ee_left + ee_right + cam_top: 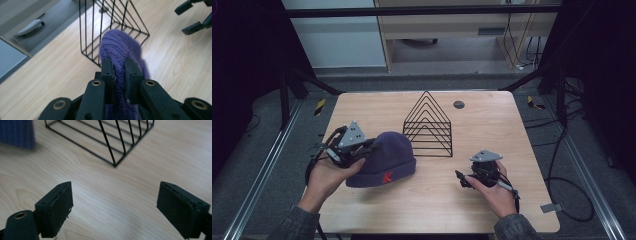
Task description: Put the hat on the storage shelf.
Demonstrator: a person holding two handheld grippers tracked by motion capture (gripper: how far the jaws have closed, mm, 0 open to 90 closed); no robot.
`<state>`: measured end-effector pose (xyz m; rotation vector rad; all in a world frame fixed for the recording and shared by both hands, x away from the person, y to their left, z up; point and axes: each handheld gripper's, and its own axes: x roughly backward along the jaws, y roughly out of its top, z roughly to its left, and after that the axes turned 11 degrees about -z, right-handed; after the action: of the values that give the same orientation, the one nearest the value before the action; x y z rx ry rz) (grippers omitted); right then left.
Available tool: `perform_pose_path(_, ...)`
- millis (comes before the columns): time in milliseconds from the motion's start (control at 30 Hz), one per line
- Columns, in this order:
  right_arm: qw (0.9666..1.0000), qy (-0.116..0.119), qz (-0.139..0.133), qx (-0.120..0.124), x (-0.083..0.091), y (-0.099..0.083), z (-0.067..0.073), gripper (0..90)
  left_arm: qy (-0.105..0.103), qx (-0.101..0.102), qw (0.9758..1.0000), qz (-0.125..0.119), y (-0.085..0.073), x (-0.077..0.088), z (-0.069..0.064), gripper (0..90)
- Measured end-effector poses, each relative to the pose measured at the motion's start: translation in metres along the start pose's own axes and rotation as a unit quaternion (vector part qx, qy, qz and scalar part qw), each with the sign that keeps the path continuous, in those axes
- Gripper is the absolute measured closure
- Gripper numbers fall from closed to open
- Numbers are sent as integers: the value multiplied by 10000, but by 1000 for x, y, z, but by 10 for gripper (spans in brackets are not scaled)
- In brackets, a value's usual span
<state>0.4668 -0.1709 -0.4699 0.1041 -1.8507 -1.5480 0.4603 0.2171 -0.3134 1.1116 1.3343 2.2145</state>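
A purple knit beanie (384,160) with a red letter on its cuff lies on the wooden table (492,125), left of centre. My left gripper (367,147) is shut on the beanie's crown; in the left gripper view the purple knit (120,50) is pinched between the two black jaws and lifted. My right gripper (462,180) hovers over the table at the right, open, with nothing between its fingers. In the right gripper view its pads (57,205) stand wide apart over bare wood.
A black wire rack (428,125) shaped like a triangle stands just behind the beanie, mid-table. A small dark round disc (459,104) lies near the far edge. Cables trail on the floor at the right.
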Motion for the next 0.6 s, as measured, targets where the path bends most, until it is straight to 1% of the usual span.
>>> perform_pose_path(67,9999,67,-144,-49,6,9,3,147,22,-34,10000,-20,9,3,4,795)
perform_pose_path(133,9996,144,-231,6,10,16,6,154,52,-105,9999,-37,17,5,8,795)
perform_pose_path(300,9988,343,-338,79,15,29,17,170,62,-217,9997,-106,36,8,14,795)
perform_pose_path(433,9974,508,-467,217,16,42,28,198,72,-381,9990,-206,51,11,15,795)
perform_pose_path(467,9969,553,-493,247,16,45,31,205,72,-381,9990,-206,51,11,15,795)
perform_pose_path(500,9965,602,-518,274,16,49,34,209,64,-481,9986,-232,58,11,15,795)
perform_pose_path(533,9961,632,-533,302,16,51,36,213,69,-526,9983,-239,61,10,15,794)
perform_pose_path(567,9961,632,-533,302,16,51,36,213,69,-526,9983,-239,61,10,15,795)
perform_pose_path(600,9954,702,-565,331,15,57,40,229,48,-567,9980,-262,66,10,15,795)
